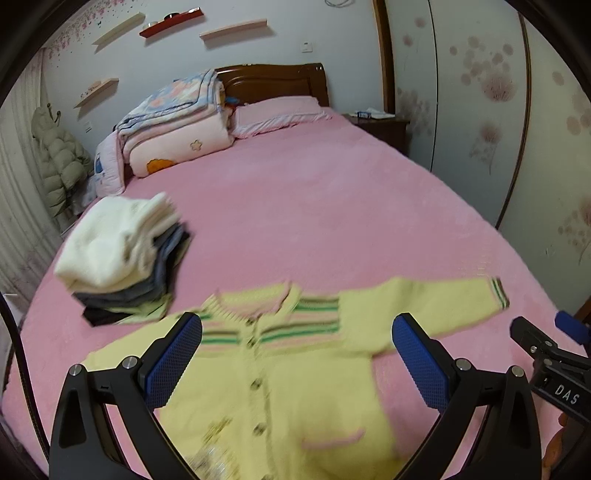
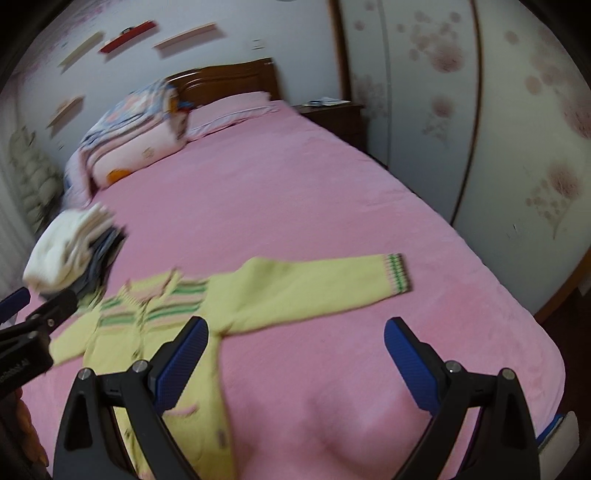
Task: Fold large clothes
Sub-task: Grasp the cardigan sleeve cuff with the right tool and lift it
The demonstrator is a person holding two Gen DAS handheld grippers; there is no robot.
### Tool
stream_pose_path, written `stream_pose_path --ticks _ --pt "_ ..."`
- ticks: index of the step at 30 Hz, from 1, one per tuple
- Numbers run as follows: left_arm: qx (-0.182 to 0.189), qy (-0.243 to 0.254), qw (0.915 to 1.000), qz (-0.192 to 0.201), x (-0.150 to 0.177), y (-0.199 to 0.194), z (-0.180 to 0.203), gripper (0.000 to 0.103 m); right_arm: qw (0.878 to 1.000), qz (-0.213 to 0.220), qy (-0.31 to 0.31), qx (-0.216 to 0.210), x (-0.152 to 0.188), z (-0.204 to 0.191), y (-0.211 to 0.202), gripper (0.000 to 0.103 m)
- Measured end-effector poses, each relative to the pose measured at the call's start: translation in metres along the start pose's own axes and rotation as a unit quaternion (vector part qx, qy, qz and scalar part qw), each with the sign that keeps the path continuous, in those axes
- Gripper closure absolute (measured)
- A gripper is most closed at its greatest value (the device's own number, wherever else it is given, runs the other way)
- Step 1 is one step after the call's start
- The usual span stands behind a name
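A yellow knit cardigan (image 1: 295,373) with striped yoke and buttons is lying flat, seemingly face up, near the bed's (image 1: 332,221) foot edge, one sleeve outstretched. Left gripper (image 1: 295,365) and right gripper (image 2: 295,362) are hovering spread, holding nothing. A folded stack (image 1: 122,254) is sitting toward the left edge.

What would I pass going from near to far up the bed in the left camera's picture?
Open left tongs → yellow cardigan → stack of folded clothes → folded quilts and pink pillow → dark wooden headboard → wall shelves.
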State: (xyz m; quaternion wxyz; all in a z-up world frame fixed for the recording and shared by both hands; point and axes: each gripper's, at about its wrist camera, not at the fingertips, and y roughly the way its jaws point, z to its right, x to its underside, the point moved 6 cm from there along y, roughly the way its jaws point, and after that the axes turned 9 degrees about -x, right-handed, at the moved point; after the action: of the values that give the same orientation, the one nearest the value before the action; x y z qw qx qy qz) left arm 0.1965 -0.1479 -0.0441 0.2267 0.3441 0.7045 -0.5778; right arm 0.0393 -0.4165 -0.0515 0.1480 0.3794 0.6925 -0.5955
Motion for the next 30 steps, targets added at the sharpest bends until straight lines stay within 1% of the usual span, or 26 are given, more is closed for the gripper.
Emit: stream_pose_path --ticks 4,7,12,17,20,22,26,30 --pt "0.019 -0.016 0.9996 0.011 -0.012 0.028 0.026 0.001 0.999 0.006 0.04 0.014 -0.018 0.045 0.025 0.006" --pt "0.034 -0.023 0.9991 0.005 -0.01 0.056 0.048 0.001 0.997 0.004 0.072 0.017 -0.021 0.073 0.043 0.009" --pt "0.045 -0.01 0.9987 -0.022 0.006 0.095 0.082 0.001 0.993 -0.007 0.119 0.026 -0.016 0.116 0.07 0.013" --pt "0.042 0.003 0.9982 -0.042 0.026 0.128 0.109 0.001 0.987 -0.021 0.157 0.028 -0.006 0.147 0.091 0.016" --pt "0.042 0.005 0.9972 -0.061 0.036 0.147 0.12 0.001 0.984 -0.027 0.174 0.025 0.002 0.16 0.102 0.018" --pt "0.049 0.002 0.996 -0.075 0.044 0.158 0.127 0.001 0.982 -0.035 0.187 0.022 0.008 0.168 0.112 0.02" --pt "0.054 0.004 0.9941 -0.094 0.055 0.171 0.136 0.001 0.976 -0.055 0.212 0.007 0.022 0.176 0.133 0.027" --pt "0.081 -0.002 0.991 -0.107 0.062 0.175 0.143 0.001 0.976 -0.043 0.214 0.007 0.023 0.176 0.142 0.026"
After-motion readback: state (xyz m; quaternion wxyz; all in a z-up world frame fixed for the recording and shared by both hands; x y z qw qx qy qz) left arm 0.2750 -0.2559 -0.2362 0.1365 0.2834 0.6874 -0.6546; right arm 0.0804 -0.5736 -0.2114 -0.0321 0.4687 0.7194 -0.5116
